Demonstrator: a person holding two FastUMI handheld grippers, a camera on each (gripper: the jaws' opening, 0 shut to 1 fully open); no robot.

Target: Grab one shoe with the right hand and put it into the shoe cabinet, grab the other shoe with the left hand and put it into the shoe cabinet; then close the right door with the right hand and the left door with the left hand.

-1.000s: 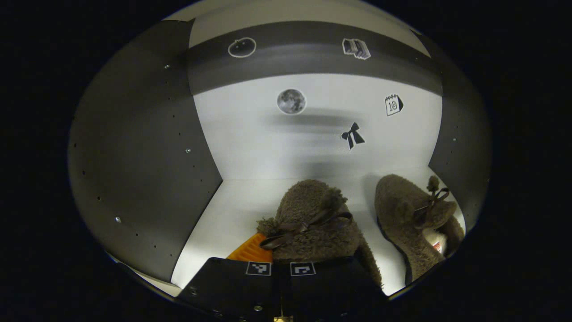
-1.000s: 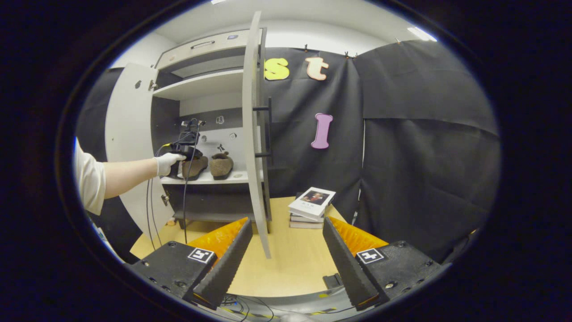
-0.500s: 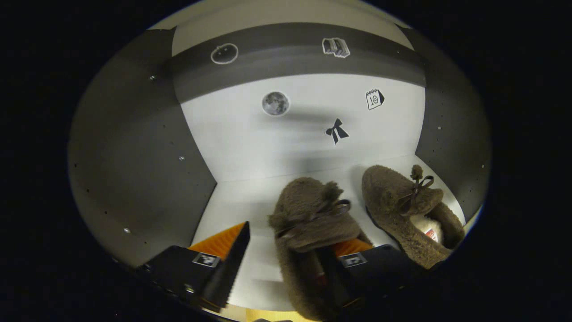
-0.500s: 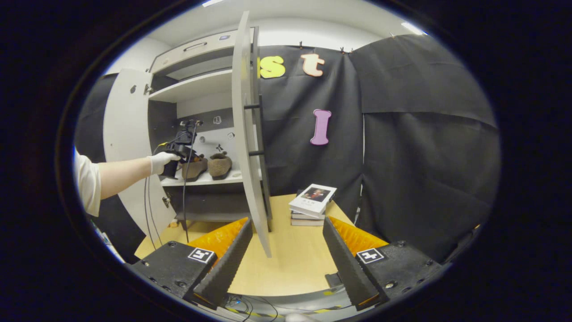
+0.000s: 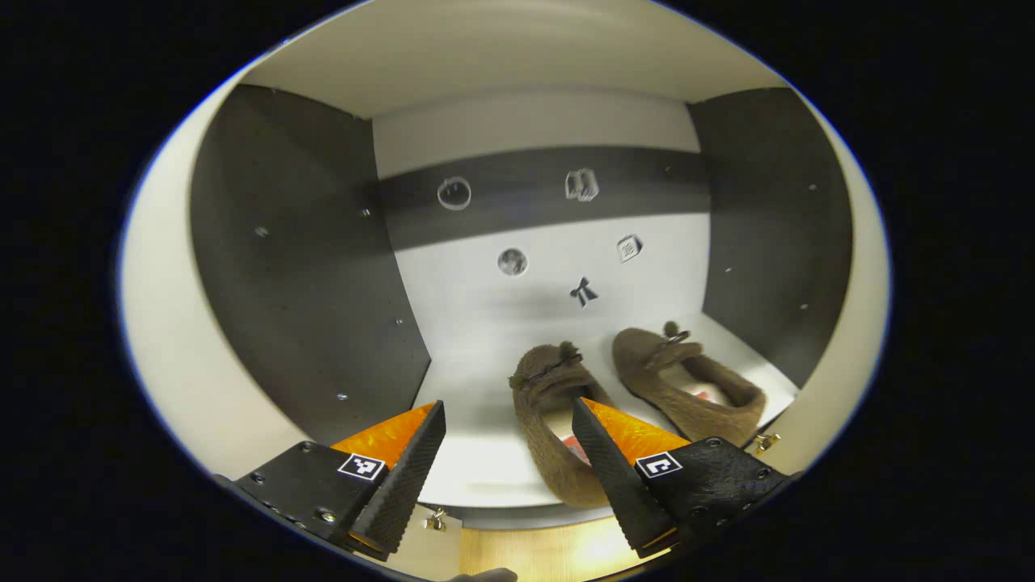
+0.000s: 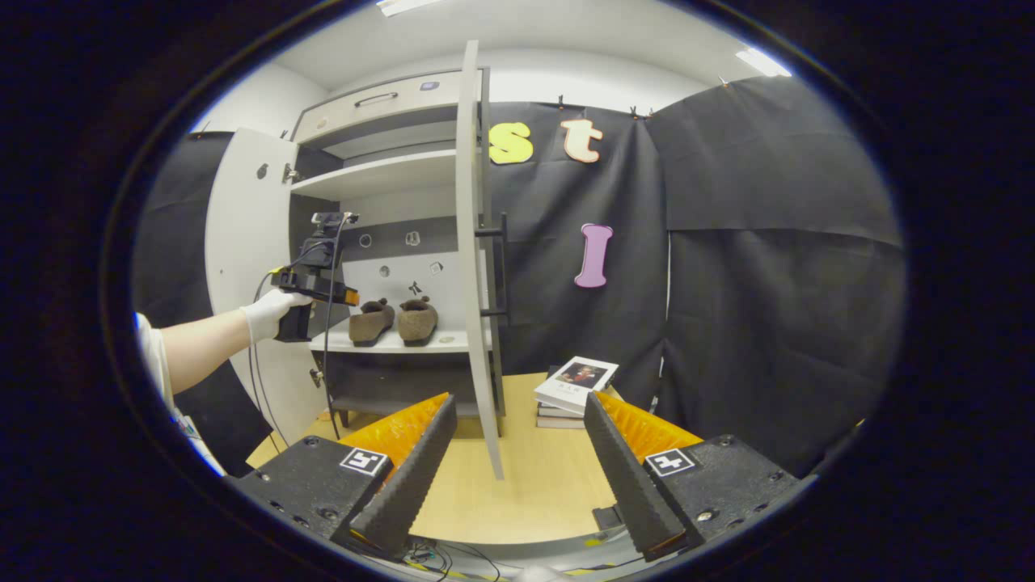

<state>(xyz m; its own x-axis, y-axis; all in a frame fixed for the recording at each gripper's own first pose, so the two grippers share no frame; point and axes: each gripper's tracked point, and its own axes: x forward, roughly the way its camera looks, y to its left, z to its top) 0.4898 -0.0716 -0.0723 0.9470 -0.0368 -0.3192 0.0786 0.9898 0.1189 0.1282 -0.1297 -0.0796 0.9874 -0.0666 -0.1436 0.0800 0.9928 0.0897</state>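
Cabinet (image 6: 380, 174) stands open on the table (image 6: 517, 485), both doors swung out; the right door (image 6: 473, 242) hangs edge-on before the right gripper (image 6: 517, 469). Books (image 6: 576, 384) lie beside it. Two shoes (image 5: 558, 404) (image 5: 687, 388) sit side by side on the shelf (image 5: 477, 461). Left gripper (image 5: 505, 461) hovers at the shelf's front, jaws spread, empty. Right gripper's jaws are spread, empty.

L view: close, faces into shelf (image 5: 485, 469) | R view: far back, side-on | shared: shelf, shoes (image 6: 394, 320)
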